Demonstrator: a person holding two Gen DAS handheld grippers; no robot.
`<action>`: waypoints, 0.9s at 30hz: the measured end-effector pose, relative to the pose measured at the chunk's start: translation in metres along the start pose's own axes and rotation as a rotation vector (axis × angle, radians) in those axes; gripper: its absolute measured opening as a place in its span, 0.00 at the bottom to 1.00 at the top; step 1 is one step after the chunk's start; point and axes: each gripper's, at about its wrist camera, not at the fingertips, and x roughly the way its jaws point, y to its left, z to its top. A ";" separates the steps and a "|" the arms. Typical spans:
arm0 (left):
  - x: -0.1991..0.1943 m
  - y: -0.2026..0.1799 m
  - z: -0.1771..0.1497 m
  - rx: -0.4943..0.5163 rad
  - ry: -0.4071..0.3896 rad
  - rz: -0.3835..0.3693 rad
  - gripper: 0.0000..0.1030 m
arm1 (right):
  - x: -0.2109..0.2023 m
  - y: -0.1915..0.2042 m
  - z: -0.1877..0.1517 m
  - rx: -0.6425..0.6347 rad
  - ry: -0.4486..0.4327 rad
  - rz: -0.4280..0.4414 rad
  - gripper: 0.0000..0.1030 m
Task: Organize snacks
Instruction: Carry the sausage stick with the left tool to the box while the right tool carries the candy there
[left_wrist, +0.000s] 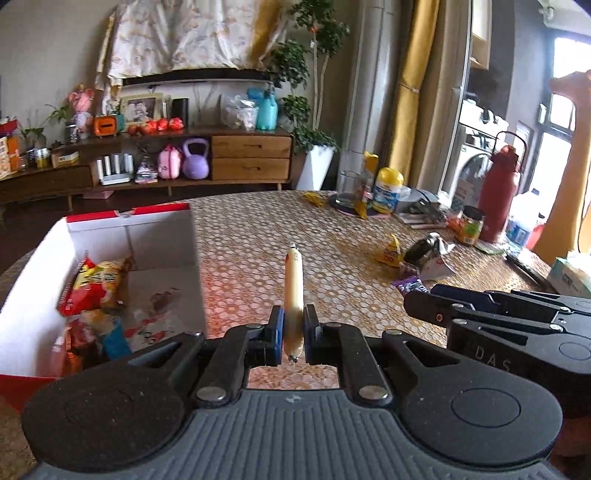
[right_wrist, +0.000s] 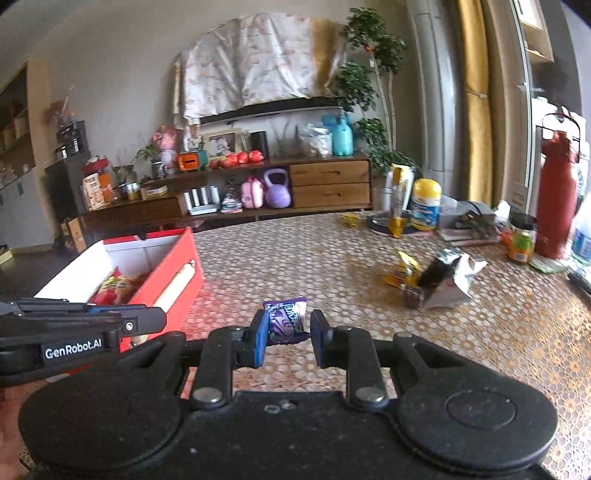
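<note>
My left gripper (left_wrist: 293, 330) is shut on a pale sausage stick (left_wrist: 293, 291) and holds it above the table, just right of the red and white box (left_wrist: 162, 236). The box holds several snack packs (left_wrist: 94, 284). The sausage stick also shows in the right wrist view (right_wrist: 177, 282), beside the box (right_wrist: 173, 258). My right gripper (right_wrist: 287, 334) is open, its fingers on either side of a purple snack packet (right_wrist: 286, 319) lying on the table. That packet also shows in the left wrist view (left_wrist: 408, 284), in front of the right gripper's tip.
A yellow packet (right_wrist: 406, 266), a small dark packet (right_wrist: 412, 295) and a torn silver bag (right_wrist: 448, 277) lie to the right on the patterned table (right_wrist: 332, 258). A red bottle (right_wrist: 556, 195), jars and a glass stand at the far right edge.
</note>
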 end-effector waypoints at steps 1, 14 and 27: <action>-0.002 0.004 0.000 -0.006 -0.004 0.007 0.10 | 0.001 0.005 0.001 -0.010 0.000 0.010 0.22; -0.022 0.067 0.006 -0.079 -0.034 0.130 0.10 | 0.021 0.066 0.017 -0.107 0.011 0.139 0.22; 0.003 0.149 0.034 -0.118 0.049 0.222 0.10 | 0.081 0.126 0.052 -0.185 0.077 0.263 0.22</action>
